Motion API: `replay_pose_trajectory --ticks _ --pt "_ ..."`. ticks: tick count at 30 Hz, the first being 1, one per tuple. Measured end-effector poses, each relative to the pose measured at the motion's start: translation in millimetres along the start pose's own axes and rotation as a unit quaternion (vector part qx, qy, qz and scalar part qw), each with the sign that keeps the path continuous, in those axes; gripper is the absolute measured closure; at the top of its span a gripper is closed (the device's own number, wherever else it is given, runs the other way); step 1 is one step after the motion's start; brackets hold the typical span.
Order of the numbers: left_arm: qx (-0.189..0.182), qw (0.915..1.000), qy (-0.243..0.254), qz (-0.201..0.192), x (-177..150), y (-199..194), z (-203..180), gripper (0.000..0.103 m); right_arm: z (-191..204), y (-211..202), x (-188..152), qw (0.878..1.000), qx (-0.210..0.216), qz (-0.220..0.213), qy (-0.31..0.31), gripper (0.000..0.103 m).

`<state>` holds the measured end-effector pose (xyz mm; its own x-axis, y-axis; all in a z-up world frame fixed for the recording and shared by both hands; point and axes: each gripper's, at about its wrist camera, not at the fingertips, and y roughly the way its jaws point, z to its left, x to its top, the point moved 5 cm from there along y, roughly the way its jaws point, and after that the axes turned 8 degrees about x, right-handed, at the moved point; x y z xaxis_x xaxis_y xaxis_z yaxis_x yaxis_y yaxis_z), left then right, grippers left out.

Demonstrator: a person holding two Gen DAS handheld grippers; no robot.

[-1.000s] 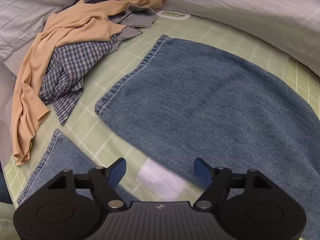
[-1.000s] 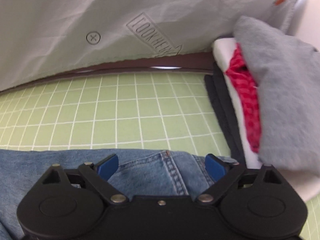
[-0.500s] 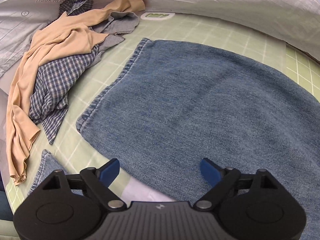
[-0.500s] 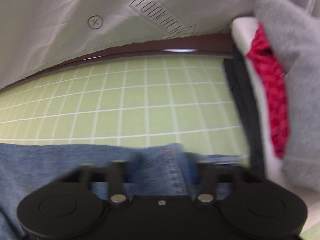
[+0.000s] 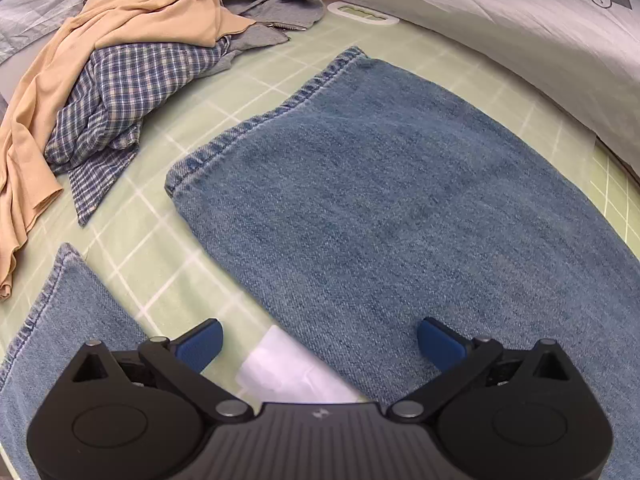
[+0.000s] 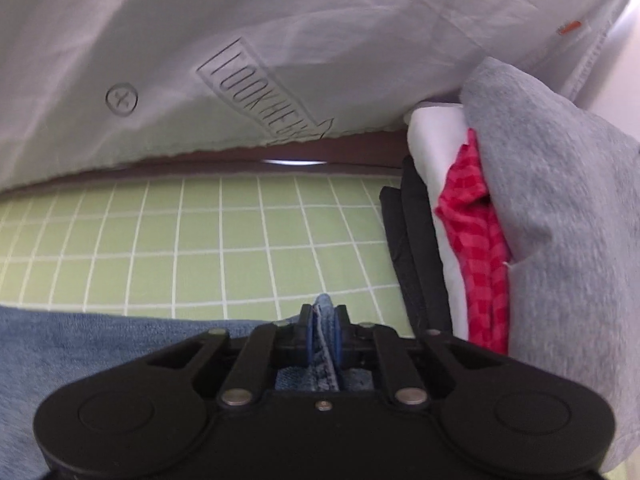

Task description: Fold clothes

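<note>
Left gripper point(image 5: 318, 342): jaws spread wide, holding nothing, poised above the near edge of the jeans point(image 5: 400, 208). The jeans lie flat on the green grid mat point(image 5: 132, 256) covering the bench, one leg stretching away from the camera with its hem toward the far left; a second denim leg point(image 5: 60, 320) lies at the lower left, apart from the first. A white label point(image 5: 280, 368) on the mat shows between the blue pads.

Beyond the hem, a heap of unfolded garments: a tan garment point(image 5: 132, 16) draped over a blue checked shirt point(image 5: 120, 84) and a grey zipped garment point(image 5: 280, 12).

Right gripper point(image 6: 323, 330): jaws closed tight on a fold of the jeans point(image 6: 80, 344), with denim pinched between the pads. To its right stands a stack of folded clothes point(image 6: 560, 216), grey on top, red checked, white and black beneath. A white sheet point(image 6: 280, 40) hangs behind the mat.
</note>
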<state>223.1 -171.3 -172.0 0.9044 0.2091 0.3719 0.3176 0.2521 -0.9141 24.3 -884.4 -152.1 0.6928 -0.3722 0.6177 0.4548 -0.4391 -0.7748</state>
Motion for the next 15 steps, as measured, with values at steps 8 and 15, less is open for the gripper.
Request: replay_pose_trajectory --ticks 8,15 --pt "0.038 0.9983 -0.042 -0.008 11.4 3.3 27.7 0.002 6.7 -5.4 0.6 1.000 -0.017 0.012 -0.004 0.030" --pt "0.064 0.9943 -0.083 -0.020 32.2 7.7 53.5 0.007 28.9 -21.7 -5.1 1.000 -0.010 0.024 -0.014 0.012"
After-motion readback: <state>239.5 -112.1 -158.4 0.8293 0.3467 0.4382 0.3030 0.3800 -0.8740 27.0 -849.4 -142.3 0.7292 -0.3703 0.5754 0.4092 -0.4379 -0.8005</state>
